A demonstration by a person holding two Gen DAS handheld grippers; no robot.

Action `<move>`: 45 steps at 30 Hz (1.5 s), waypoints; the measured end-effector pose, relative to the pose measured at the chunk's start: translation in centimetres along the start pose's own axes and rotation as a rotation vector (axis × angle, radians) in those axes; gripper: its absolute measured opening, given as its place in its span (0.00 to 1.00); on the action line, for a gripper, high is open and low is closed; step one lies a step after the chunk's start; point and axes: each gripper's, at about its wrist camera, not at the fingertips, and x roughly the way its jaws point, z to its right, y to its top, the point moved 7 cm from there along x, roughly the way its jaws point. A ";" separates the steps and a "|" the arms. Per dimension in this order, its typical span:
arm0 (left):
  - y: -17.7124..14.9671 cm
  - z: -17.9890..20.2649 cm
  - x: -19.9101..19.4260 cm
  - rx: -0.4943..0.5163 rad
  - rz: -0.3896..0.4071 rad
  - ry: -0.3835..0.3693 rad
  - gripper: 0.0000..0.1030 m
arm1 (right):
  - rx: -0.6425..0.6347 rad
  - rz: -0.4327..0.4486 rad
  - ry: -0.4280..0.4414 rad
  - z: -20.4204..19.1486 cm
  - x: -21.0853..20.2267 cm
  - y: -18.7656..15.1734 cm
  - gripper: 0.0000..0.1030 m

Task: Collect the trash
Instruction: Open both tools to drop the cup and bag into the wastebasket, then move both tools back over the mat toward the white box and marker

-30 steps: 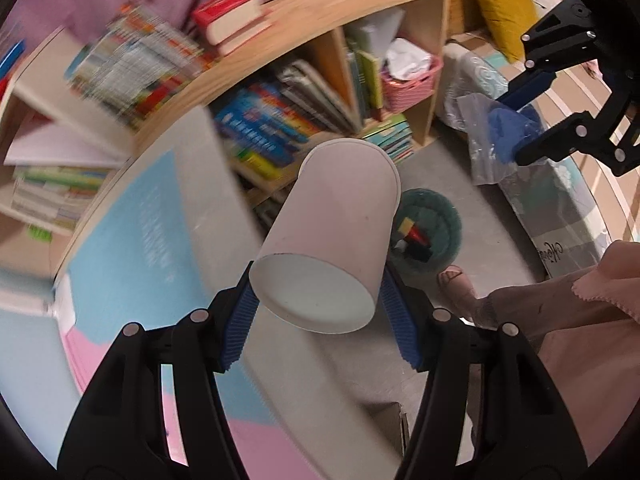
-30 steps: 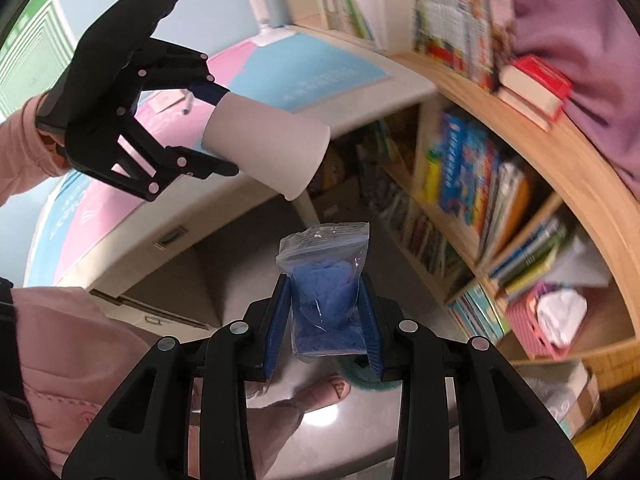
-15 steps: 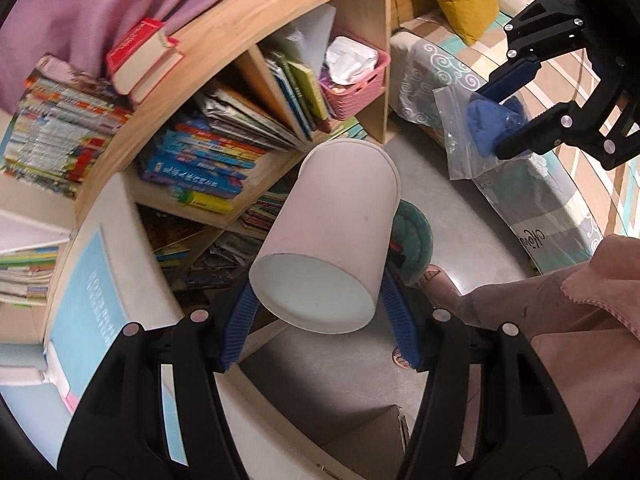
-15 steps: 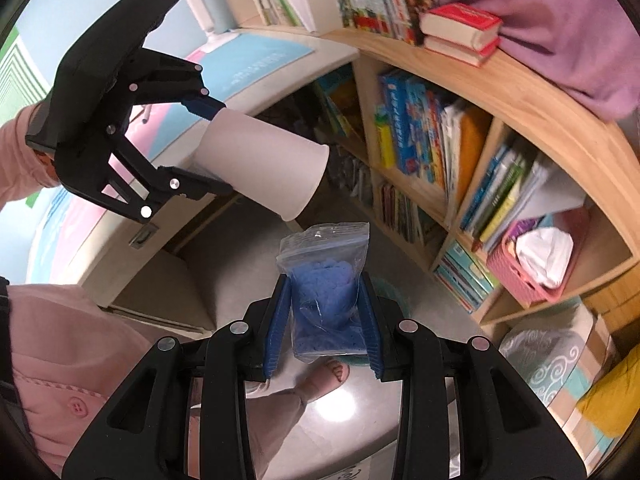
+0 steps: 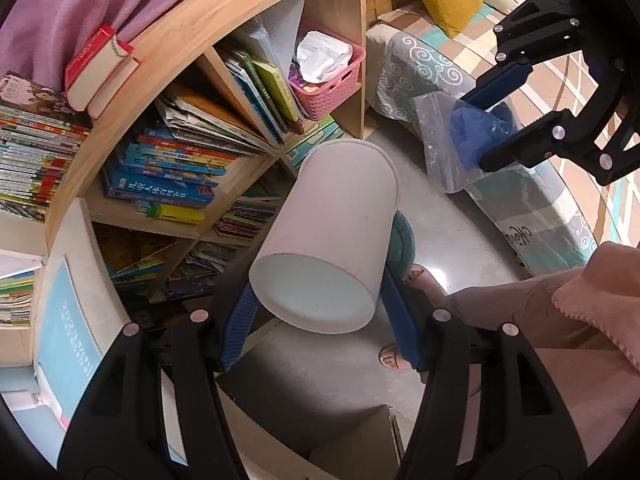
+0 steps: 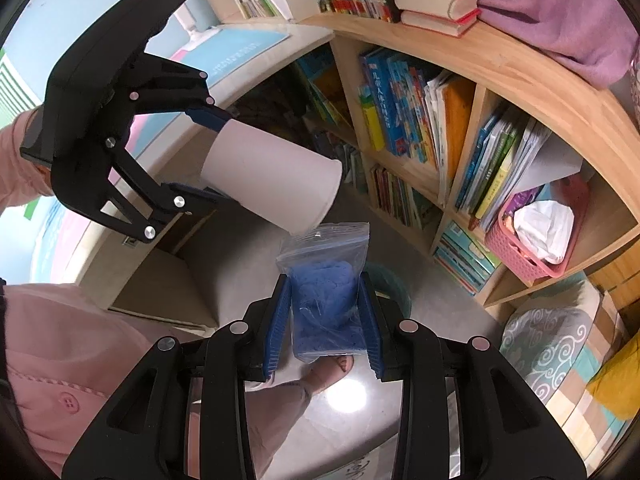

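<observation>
A: While looking along the left wrist camera, seeing what between the blue pads?

B: Seeing the left gripper (image 5: 318, 284) clamping a white paper cup (image 5: 336, 216) at a middling width, pressing on both sides near the base. Holding it tilted, base toward the lens, mouth aiming down and away.

A: Hanging over what?

B: Hovering above grey floor (image 5: 460, 232), partly covering a green bin (image 5: 402, 240) just beyond the rim. Also catching a foot (image 5: 424, 280) beside that bin, and behind, a wooden bookshelf (image 5: 224, 20) carrying a pink basket (image 5: 332, 88).

A: Spotting the other tool too?

B: Yes, at upper right: the right gripper (image 5: 478, 132) pinching a clear zip bag (image 5: 444, 160) with blue stuff inside, apart from the cup.

A: Turning to the right wrist camera now?

B: Looking straight down the narrow jaws. Having just been loosening a touch, yet pressing both pads against the bag, holding it upright, seal end farthest from the lens. Showing the bin directly behind the bag, down on the floor. Showing the cup at left, gripped sideways, its rim nearly meeting the bag's top edge; touching or not, hard telling.
</observation>
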 end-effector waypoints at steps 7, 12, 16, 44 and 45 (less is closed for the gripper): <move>0.6 0.9 0.9 0.019 -0.006 -0.003 0.63 | 0.014 -0.002 -0.019 1.2 0.1 0.4 0.56; 0.7 1.3 0.8 0.010 0.004 -0.029 0.63 | 0.020 -0.010 -0.021 1.5 0.4 0.5 0.56; 0.5 1.0 0.7 0.002 0.003 -0.030 0.63 | 0.018 -0.009 -0.017 1.4 0.5 0.6 0.56; -11.4 -5.8 -5.7 -0.283 0.021 0.148 0.66 | -0.237 0.005 0.072 -9.1 2.9 7.8 0.56; -12.2 -6.0 -5.9 -0.299 0.019 0.158 0.66 | -0.256 0.005 0.078 -10.1 3.1 8.2 0.57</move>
